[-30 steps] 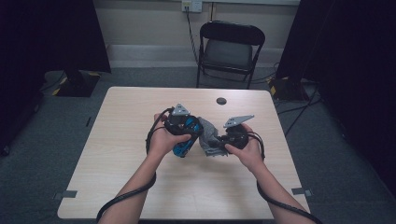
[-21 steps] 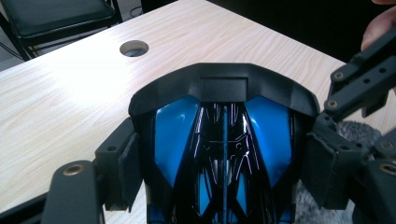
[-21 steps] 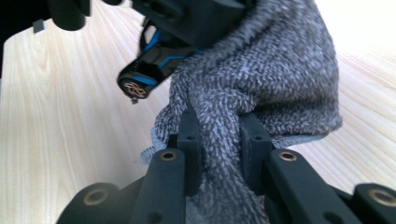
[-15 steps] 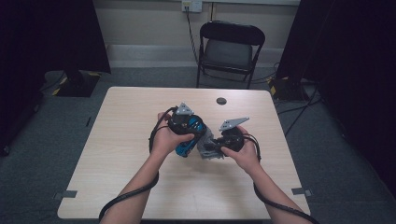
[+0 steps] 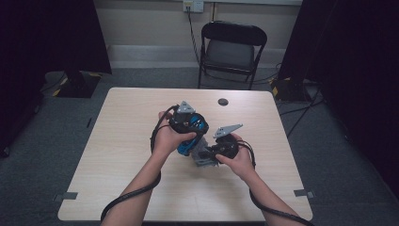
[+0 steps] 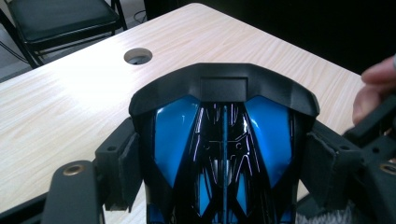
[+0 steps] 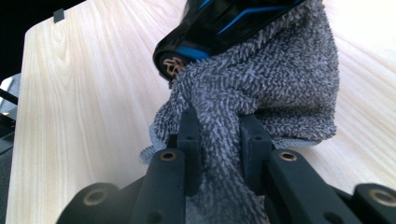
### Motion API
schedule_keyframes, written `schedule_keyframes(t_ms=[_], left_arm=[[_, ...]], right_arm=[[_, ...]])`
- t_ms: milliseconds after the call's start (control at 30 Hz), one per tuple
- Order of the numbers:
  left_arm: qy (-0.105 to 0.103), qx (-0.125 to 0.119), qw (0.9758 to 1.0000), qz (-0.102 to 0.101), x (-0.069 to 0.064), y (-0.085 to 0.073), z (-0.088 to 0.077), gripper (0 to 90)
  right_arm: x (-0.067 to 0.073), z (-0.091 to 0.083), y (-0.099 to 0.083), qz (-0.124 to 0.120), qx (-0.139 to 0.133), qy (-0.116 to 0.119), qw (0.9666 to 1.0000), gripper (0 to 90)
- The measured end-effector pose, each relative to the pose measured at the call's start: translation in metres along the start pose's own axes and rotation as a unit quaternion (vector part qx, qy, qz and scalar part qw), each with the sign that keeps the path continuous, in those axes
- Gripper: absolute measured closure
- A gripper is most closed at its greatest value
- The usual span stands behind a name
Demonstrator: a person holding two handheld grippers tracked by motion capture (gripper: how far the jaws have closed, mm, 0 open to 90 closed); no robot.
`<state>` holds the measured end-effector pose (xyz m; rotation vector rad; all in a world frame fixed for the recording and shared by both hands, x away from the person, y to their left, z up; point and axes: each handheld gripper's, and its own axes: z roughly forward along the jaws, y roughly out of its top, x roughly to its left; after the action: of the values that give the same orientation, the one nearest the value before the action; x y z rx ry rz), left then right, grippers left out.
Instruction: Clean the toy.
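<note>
The left gripper [image 6: 224, 158] clamps the blue-and-black toy car [image 6: 223, 154] between its pads, above the table [image 5: 117, 155]. The right gripper [image 7: 218, 135] pinches the grey cloth [image 7: 261, 84] against the car's underside. Best to hold the car firm and wipe in short strokes.

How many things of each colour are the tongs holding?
Blue and black: 1, the shiny toy car
Grey: 1, the fuzzy cloth
Total: 2
</note>
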<state>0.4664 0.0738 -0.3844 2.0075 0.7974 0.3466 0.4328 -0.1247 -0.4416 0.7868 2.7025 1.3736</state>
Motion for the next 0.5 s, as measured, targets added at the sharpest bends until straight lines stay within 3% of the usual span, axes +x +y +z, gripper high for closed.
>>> schedule_keyframes(t_ms=[500], left_arm=[[0.003,-0.011,0.9999,-0.002,0.001,0.006,-0.007,25.4]], right_arm=[[0.01,0.016,0.001,-0.013,0.012,0.018,0.9997,74.1]])
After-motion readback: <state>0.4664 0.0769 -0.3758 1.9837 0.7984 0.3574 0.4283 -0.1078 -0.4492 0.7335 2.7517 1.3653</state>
